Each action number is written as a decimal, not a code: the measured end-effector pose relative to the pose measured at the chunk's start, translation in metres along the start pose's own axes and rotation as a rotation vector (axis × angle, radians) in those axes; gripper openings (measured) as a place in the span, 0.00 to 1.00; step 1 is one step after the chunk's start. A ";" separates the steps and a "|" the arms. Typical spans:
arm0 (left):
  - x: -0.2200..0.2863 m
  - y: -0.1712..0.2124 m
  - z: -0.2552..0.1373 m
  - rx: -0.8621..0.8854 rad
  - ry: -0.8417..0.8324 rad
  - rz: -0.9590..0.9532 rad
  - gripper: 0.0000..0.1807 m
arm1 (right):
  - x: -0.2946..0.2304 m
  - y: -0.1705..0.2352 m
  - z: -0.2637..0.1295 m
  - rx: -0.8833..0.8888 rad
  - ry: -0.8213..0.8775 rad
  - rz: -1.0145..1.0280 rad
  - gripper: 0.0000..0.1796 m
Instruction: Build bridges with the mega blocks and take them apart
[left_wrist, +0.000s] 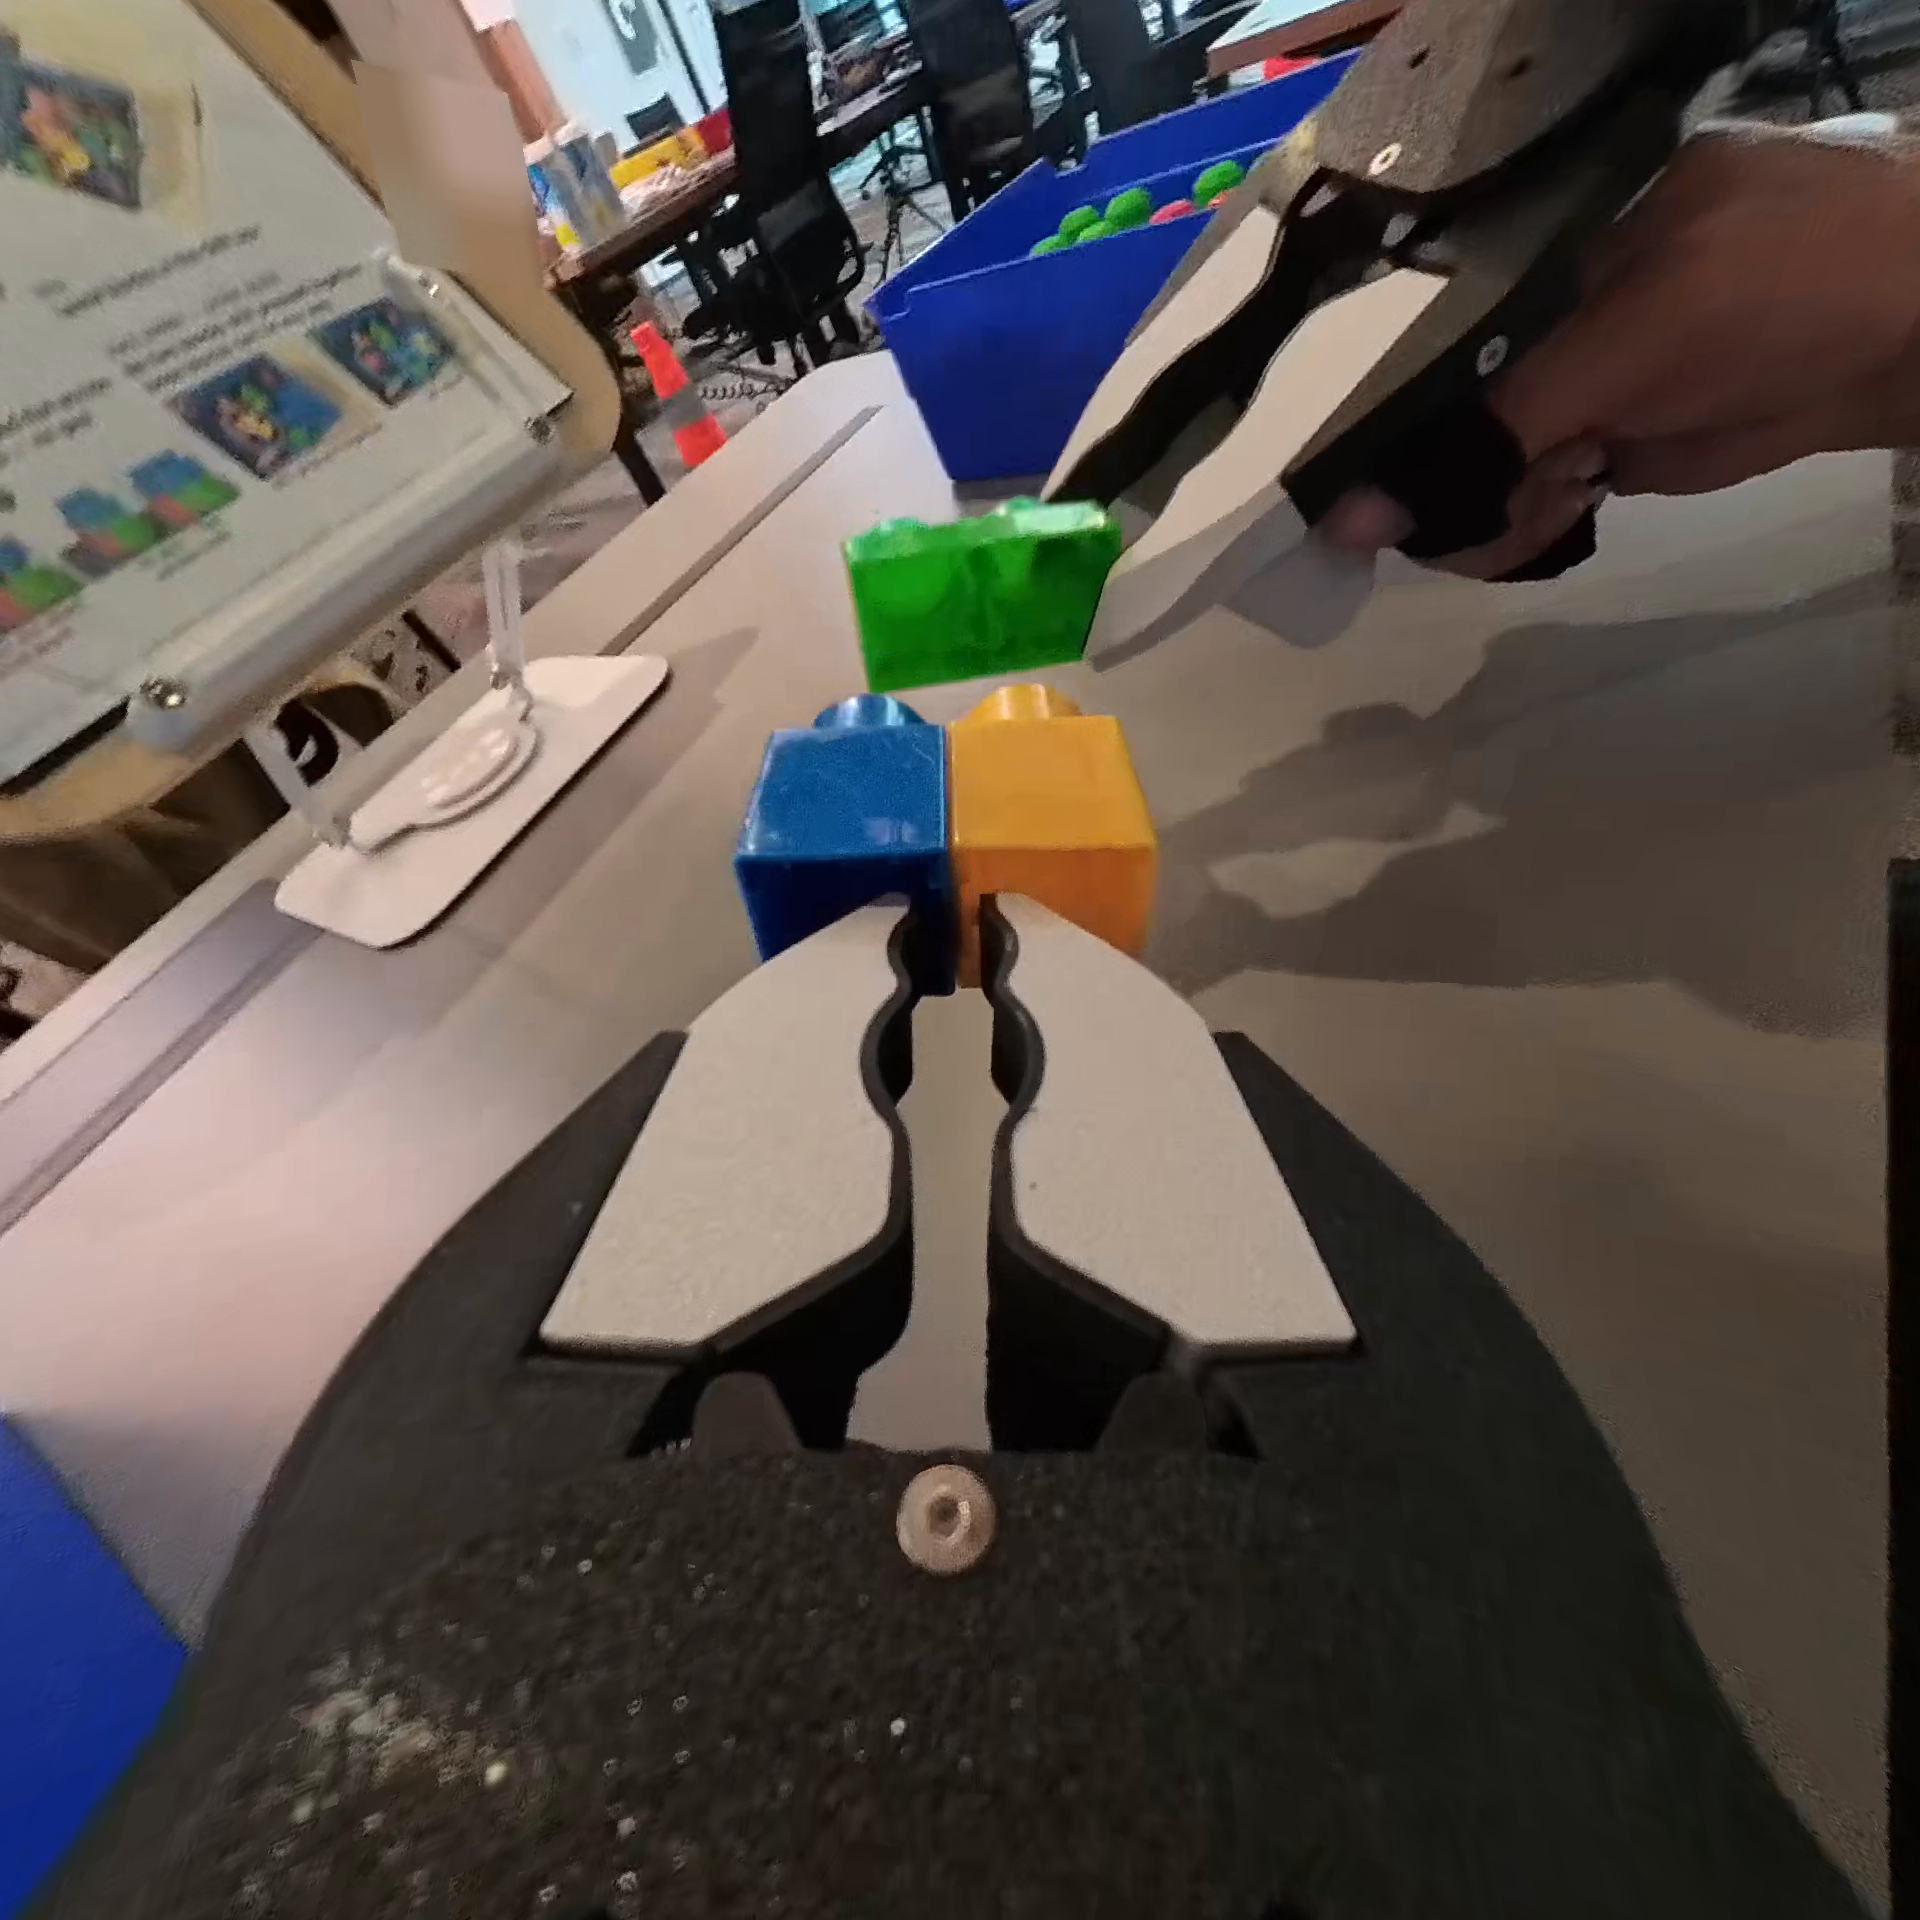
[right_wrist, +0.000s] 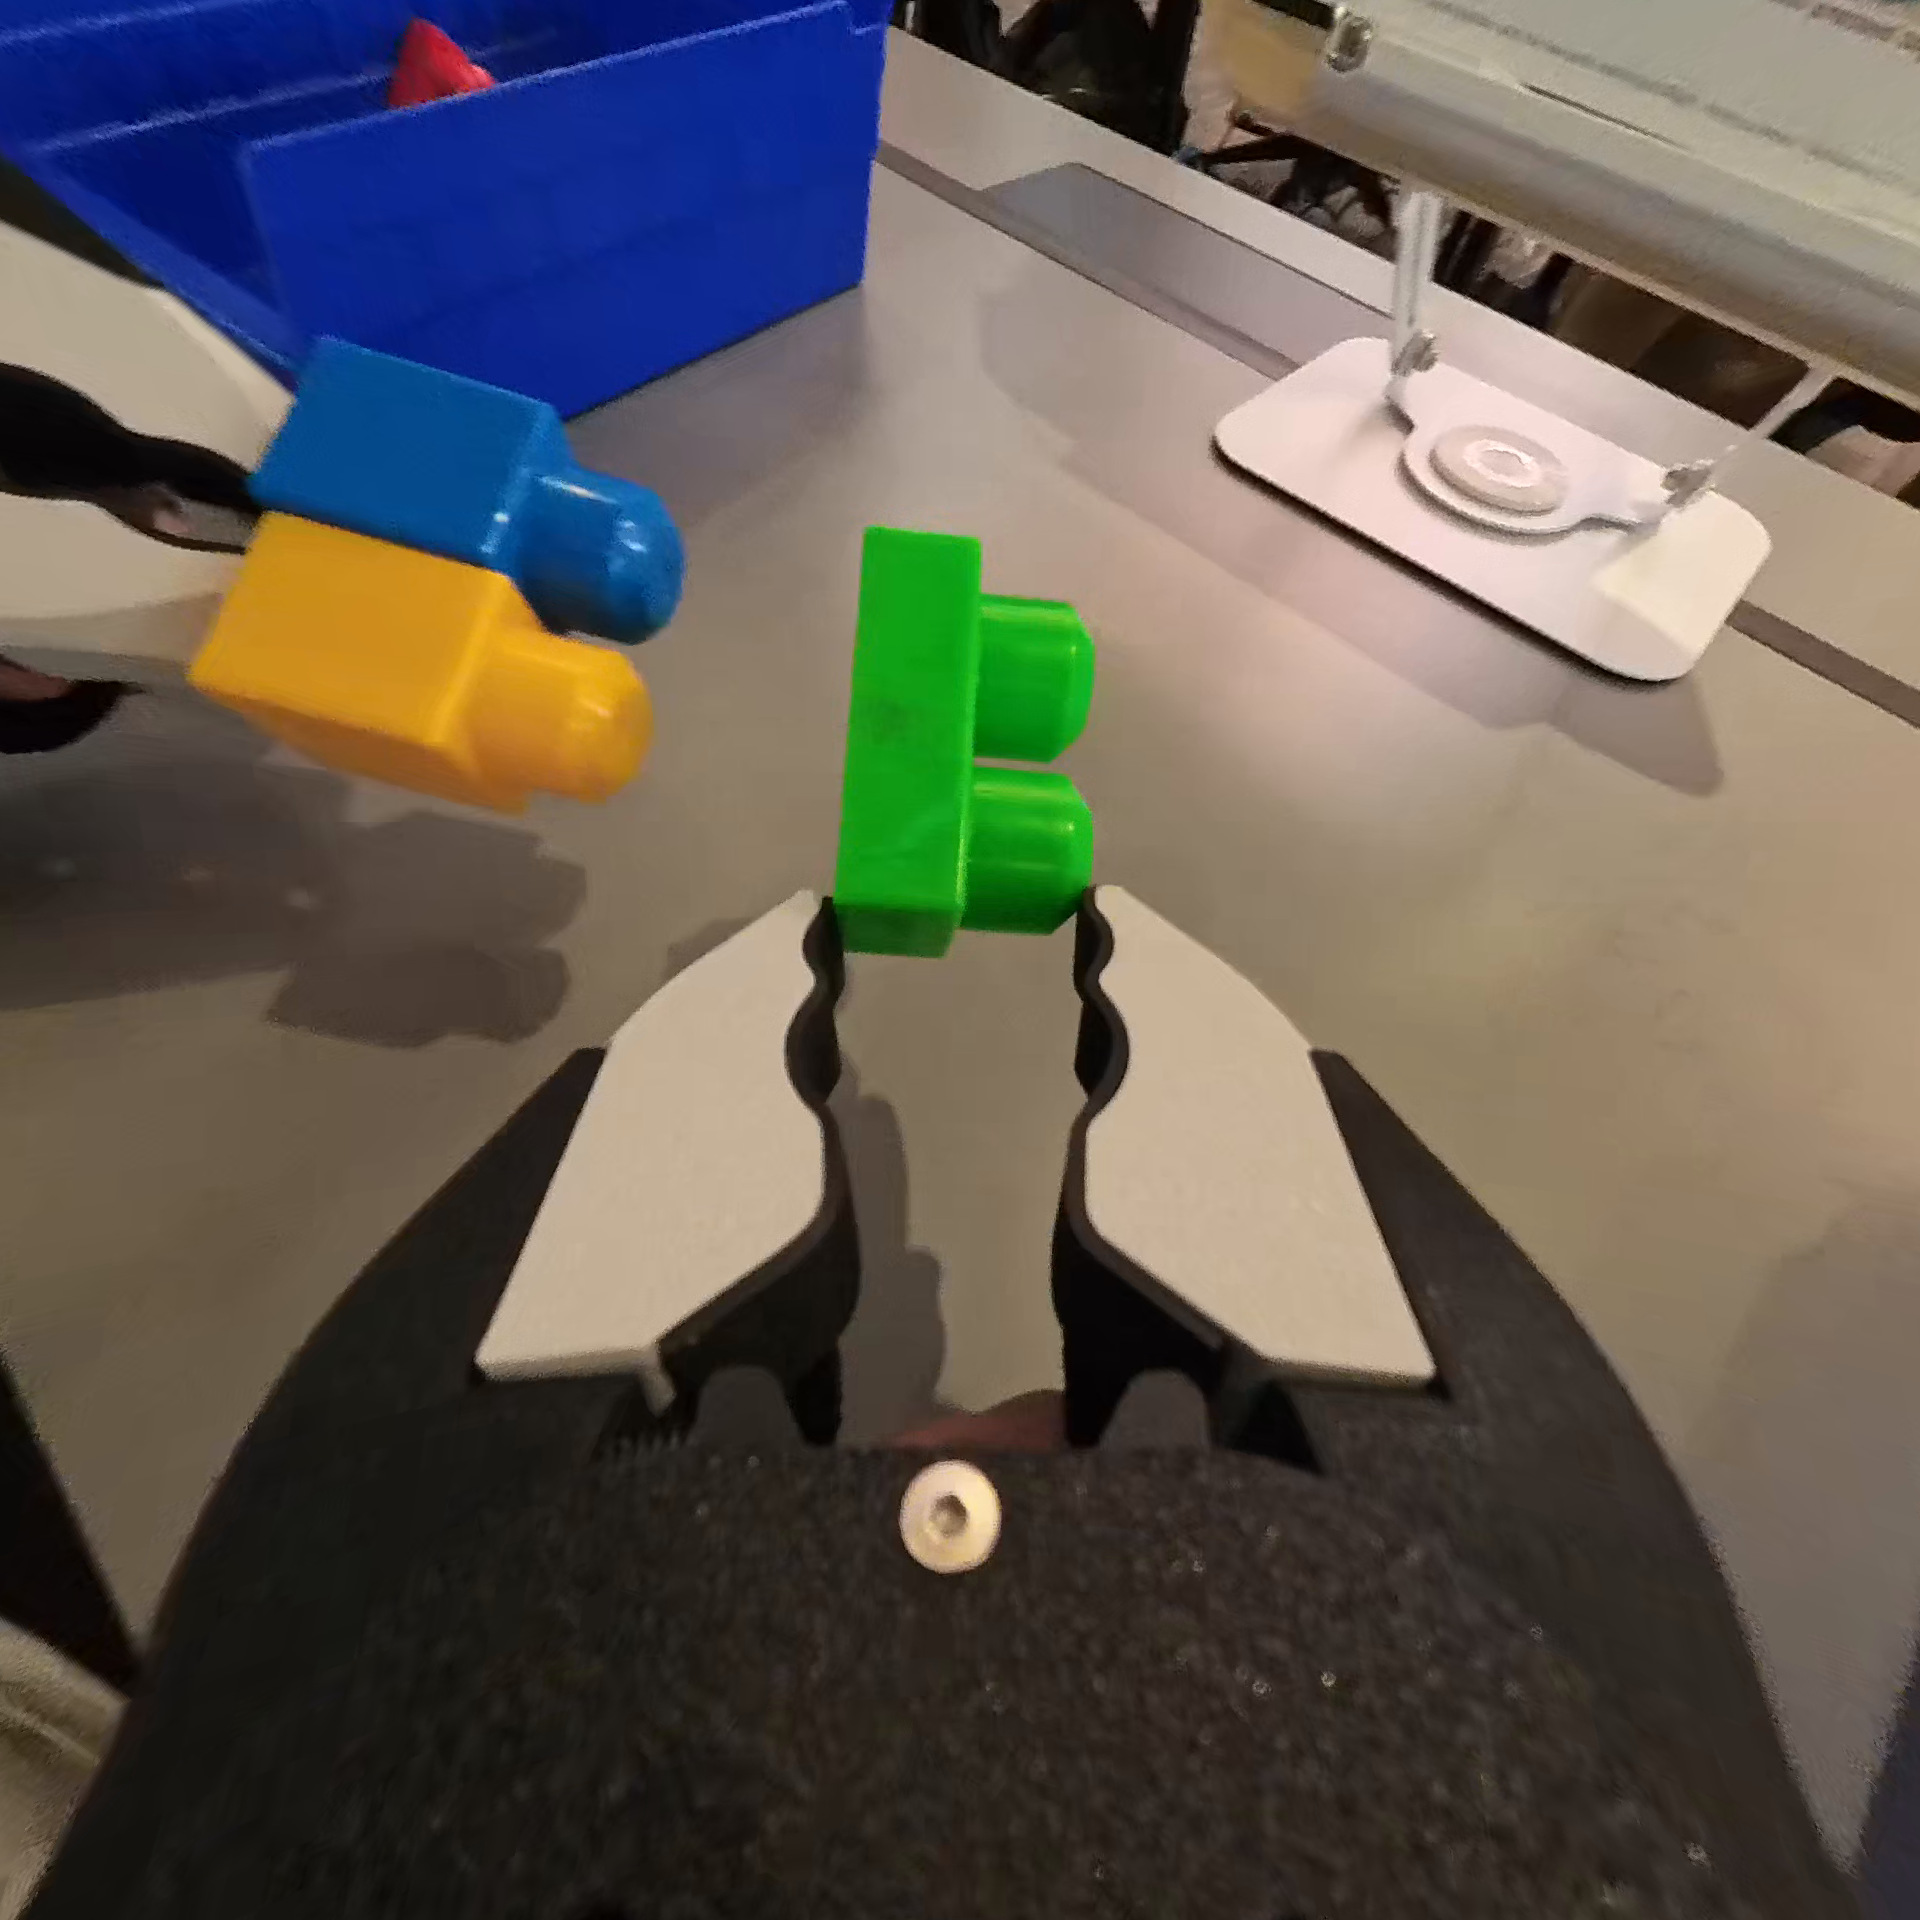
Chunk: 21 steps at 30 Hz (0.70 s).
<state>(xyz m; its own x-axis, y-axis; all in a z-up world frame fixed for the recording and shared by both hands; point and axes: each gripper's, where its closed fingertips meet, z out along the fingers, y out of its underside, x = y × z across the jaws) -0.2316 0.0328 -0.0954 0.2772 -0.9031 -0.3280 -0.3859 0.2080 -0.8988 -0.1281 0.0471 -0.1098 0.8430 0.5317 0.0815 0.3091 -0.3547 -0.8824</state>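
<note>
My left gripper (left_wrist: 966, 925) is shut on a blue block (left_wrist: 842, 821) and an orange block (left_wrist: 1049, 821), pinching their touching walls from the underside. The two single-stud blocks sit side by side above the table. My right gripper (right_wrist: 956, 920) is shut on the end of a green two-stud block (right_wrist: 914, 727). In the left wrist view the green block (left_wrist: 982, 597) hangs just beyond the blue and orange studs, with a small gap, and the right gripper (left_wrist: 1096, 571) comes in from the right. The right wrist view shows the blue block (right_wrist: 416, 457) and orange block (right_wrist: 353, 655) at left.
A blue bin (left_wrist: 1039, 343) with several blocks stands on the grey table (left_wrist: 1455, 1039) behind the grippers; it also shows in the right wrist view (right_wrist: 561, 208). A sign on a white stand base (right_wrist: 1486, 499) is off to the side. A person's hand (left_wrist: 1714, 343) holds the right gripper.
</note>
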 end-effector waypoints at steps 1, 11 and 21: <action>0.002 -0.003 0.002 0.002 0.010 0.013 0.05 | -0.004 0.000 -0.001 0.001 -0.018 0.001 0.24; 0.015 -0.023 0.021 0.019 0.101 0.054 0.05 | -0.011 -0.005 -0.016 0.025 -0.061 0.023 0.24; 0.018 -0.022 0.030 0.006 0.117 0.040 0.05 | -0.012 -0.004 -0.019 0.034 -0.035 -0.051 0.24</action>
<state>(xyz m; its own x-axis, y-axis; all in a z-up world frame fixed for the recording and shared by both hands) -0.1922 0.0230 -0.0907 0.1564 -0.9317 -0.3277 -0.3889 0.2469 -0.8876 -0.1308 0.0274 -0.0981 0.8106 0.5751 0.1109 0.3353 -0.3005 -0.8929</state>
